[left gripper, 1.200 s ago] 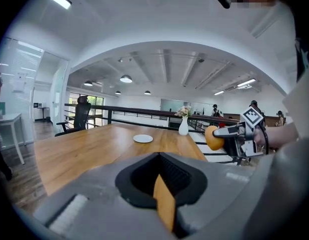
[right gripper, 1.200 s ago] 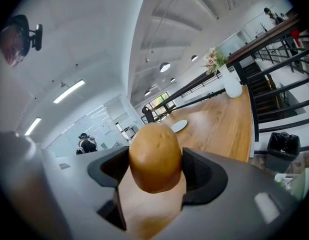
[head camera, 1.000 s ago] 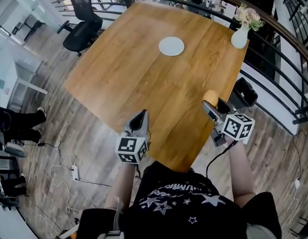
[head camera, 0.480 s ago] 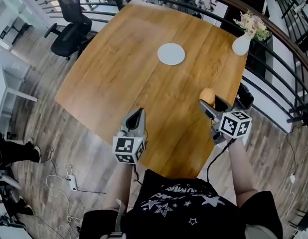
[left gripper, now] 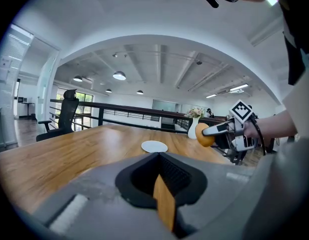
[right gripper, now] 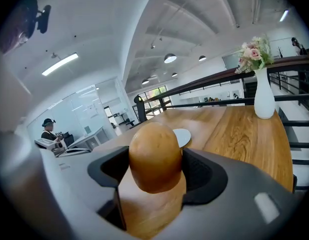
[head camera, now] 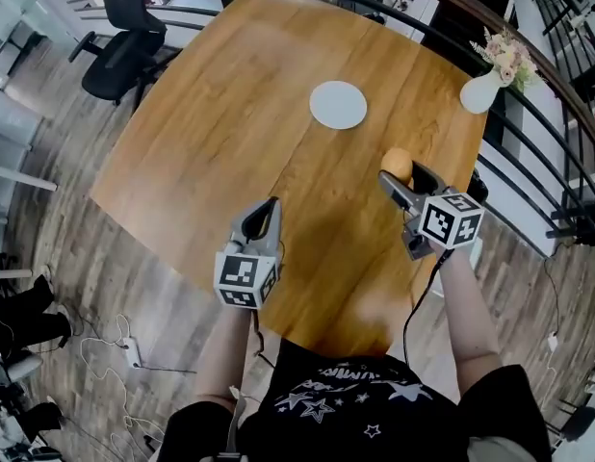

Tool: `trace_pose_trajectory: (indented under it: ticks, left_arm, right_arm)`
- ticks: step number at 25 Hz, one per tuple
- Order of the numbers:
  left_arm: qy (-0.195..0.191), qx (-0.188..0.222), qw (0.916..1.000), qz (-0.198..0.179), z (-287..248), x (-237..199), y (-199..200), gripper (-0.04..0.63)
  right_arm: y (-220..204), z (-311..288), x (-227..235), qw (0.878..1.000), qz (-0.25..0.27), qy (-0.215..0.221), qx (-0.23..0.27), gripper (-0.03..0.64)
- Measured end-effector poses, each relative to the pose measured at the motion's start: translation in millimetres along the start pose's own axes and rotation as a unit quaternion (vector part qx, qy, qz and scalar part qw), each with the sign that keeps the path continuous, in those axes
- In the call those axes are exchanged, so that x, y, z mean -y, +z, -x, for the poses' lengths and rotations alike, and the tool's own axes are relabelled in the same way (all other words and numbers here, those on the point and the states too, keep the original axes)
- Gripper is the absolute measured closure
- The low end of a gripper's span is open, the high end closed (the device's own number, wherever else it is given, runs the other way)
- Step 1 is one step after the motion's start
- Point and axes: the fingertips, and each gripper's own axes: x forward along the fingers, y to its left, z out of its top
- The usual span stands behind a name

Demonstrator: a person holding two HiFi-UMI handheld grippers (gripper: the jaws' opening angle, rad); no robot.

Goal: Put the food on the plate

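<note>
A small white plate (head camera: 338, 104) lies empty on the far half of the wooden table (head camera: 220, 133). My right gripper (head camera: 401, 174) is shut on the food (head camera: 398, 163), a smooth golden-brown rounded piece, and holds it above the table's right side, short of the plate. In the right gripper view the food (right gripper: 154, 156) fills the jaws, with the plate (right gripper: 184, 136) just beyond it. My left gripper (head camera: 266, 216) hovers over the near edge of the table, jaws together and holding nothing. From the left gripper view the plate (left gripper: 154, 146) and the held food (left gripper: 204, 135) show ahead.
A white vase with flowers (head camera: 482, 89) stands at the table's far right corner. A black railing (head camera: 529, 75) curves round the far and right sides. A black office chair (head camera: 119, 61) sits beyond the left corner. Cables lie on the floor at the left.
Both grippers have moved forward over the table toward the plate, the right one still carrying the food. The plate has not moved.
</note>
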Motion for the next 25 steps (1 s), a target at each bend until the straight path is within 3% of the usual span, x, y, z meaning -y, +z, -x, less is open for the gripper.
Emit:
trace_pose_trajectory:
  ticks: [14, 19, 25]
  left_arm:
    - [0.003, -0.001, 0.9999, 0.011, -54, -44, -8, 0.594]
    - [-0.002, -0.001, 1.0000, 0.007, -72, -56, -1, 0.594]
    - [-0.002, 0.004, 1.0000, 0.004, -85, -62, 4, 0.594]
  right_arm:
    - [22, -94, 30, 0.994, 0.095, -0.038, -0.038, 0.281]
    - [34, -125, 47, 0.992, 0.107, -0.059, -0.044, 0.281]
    - [27, -163, 63, 0.983, 0.140, -0.067, -0.098, 0.281]
